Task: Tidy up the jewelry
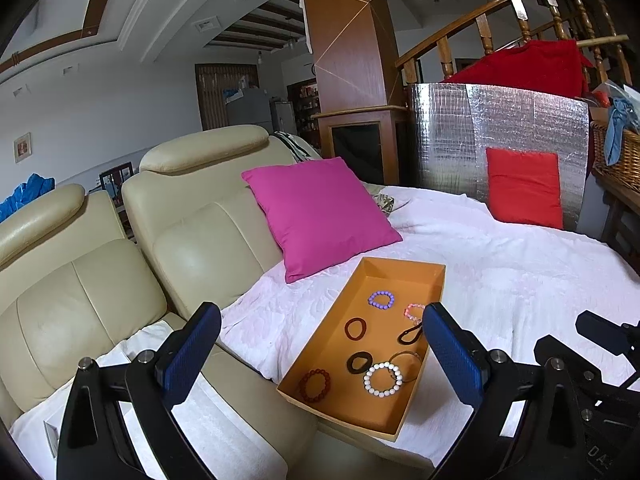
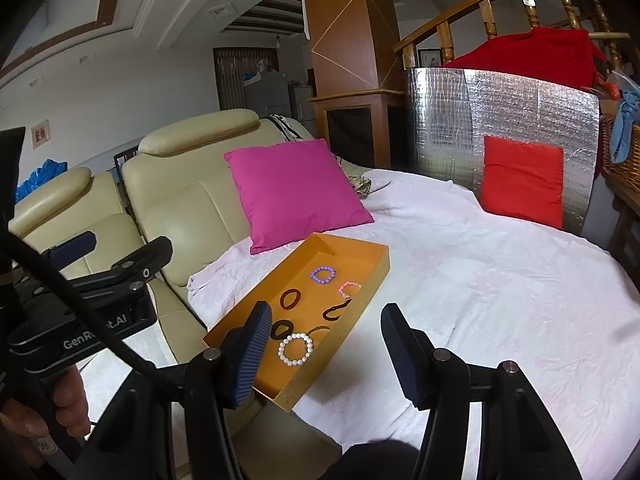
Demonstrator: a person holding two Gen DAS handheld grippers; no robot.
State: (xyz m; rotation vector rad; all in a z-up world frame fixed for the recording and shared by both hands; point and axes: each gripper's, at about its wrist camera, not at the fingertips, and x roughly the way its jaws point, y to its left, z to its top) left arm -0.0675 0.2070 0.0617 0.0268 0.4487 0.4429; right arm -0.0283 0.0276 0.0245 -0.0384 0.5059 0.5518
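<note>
An orange tray (image 1: 412, 280) (image 2: 360, 276) lies on the white bedspread and holds several bracelets and hair ties: a purple bead bracelet (image 1: 381, 300) (image 2: 322, 274), a pink one (image 1: 413, 310) (image 2: 349, 289), a white pearl one (image 1: 383, 379) (image 2: 296, 349), a dark red bead one (image 1: 315, 385), brown and black hair ties (image 1: 356, 328). My left gripper (image 1: 324, 352) is open and empty, hovering above the tray's near end. My right gripper (image 2: 326, 354) is open and empty, above the tray's near right side.
A magenta pillow (image 1: 320, 216) leans just behind the tray. A red pillow (image 1: 524, 188) rests against a silver foil panel (image 1: 496, 128) at the back. A cream leather sofa (image 1: 120, 280) borders the left. A wicker basket (image 1: 616, 160) stands far right.
</note>
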